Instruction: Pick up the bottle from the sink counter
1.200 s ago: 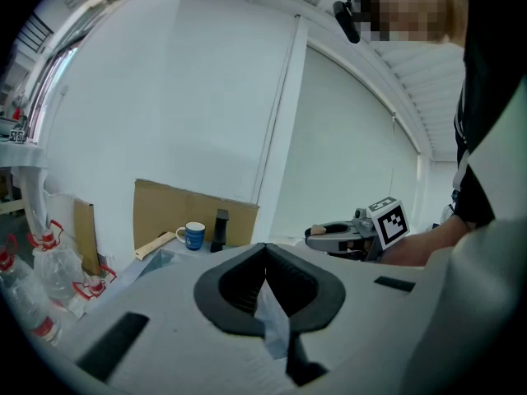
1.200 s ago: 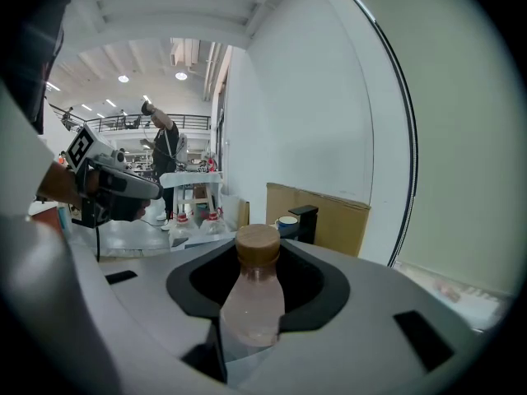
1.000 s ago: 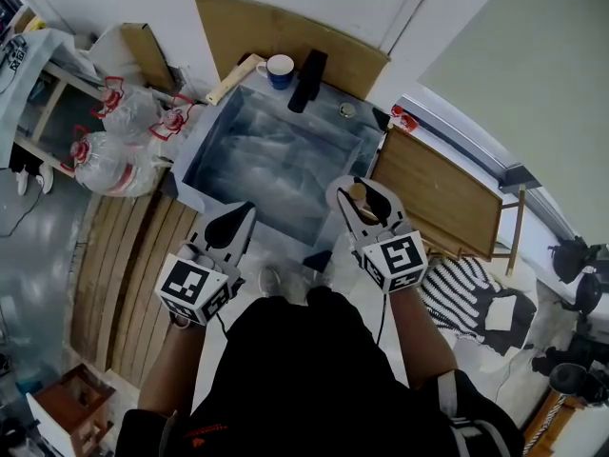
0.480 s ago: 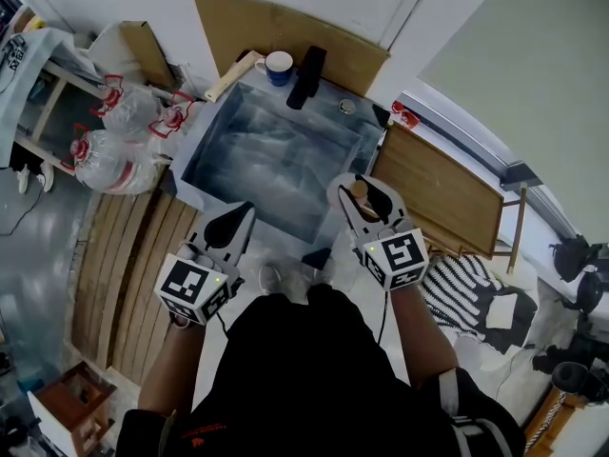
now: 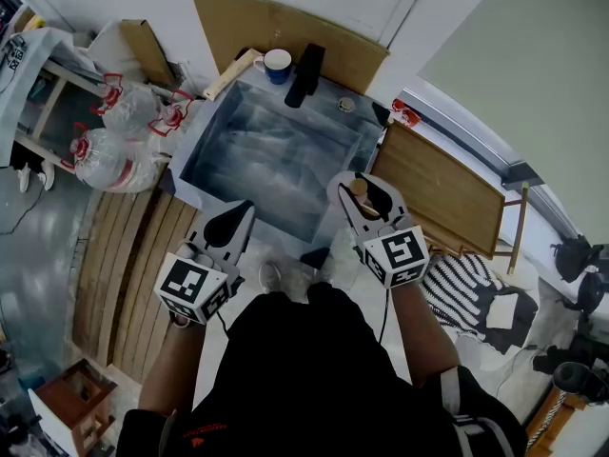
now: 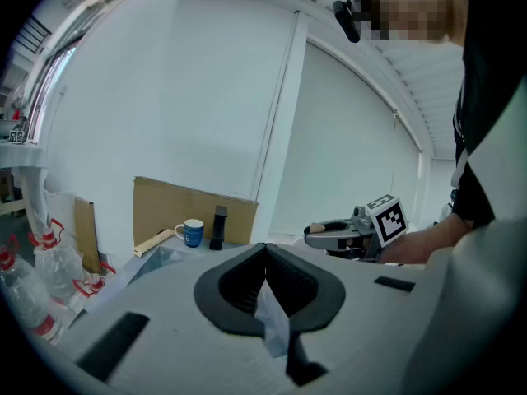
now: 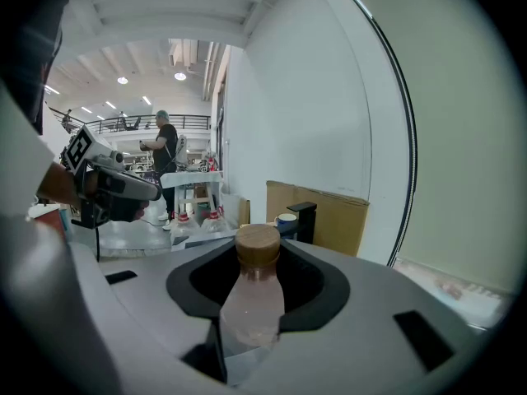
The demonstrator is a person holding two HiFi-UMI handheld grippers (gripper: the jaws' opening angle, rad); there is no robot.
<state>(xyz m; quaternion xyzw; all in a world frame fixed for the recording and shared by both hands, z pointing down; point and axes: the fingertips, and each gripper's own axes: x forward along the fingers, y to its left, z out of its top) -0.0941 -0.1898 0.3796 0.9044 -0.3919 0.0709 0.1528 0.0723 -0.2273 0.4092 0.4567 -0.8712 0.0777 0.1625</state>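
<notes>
The biggest thing is the sink (image 5: 271, 160), a shiny metal box shape in the upper middle of the head view. Behind it leans a flat brown sheet of cardboard (image 5: 285, 29). To the right of the sink lies a smooth wooden board (image 5: 442, 193) with a raised rim, and to the left there are wooden slats (image 5: 124, 265). In the upper left sit big clear plastic jugs (image 5: 109, 165) with red handles. At the back edge of the sink stands a black tap (image 5: 306, 76), and just beside it a blue mug (image 5: 278, 66) that is white inside; it has a small white mark that is too small to read. The right gripper (image 5: 363, 183) is closed around the bottle (image 7: 251, 299), at the sink's front right corner. The bottle stands upright between the jaws, with a clear, smooth body and a round wood-coloured cap. No label shows on it. The left gripper (image 6: 265, 252) is lower left in the head view, with its black ribbed jaws pressed together and nothing in them. Each gripper carries a white cube (image 5: 395, 255) printed with black square patterns.
</notes>
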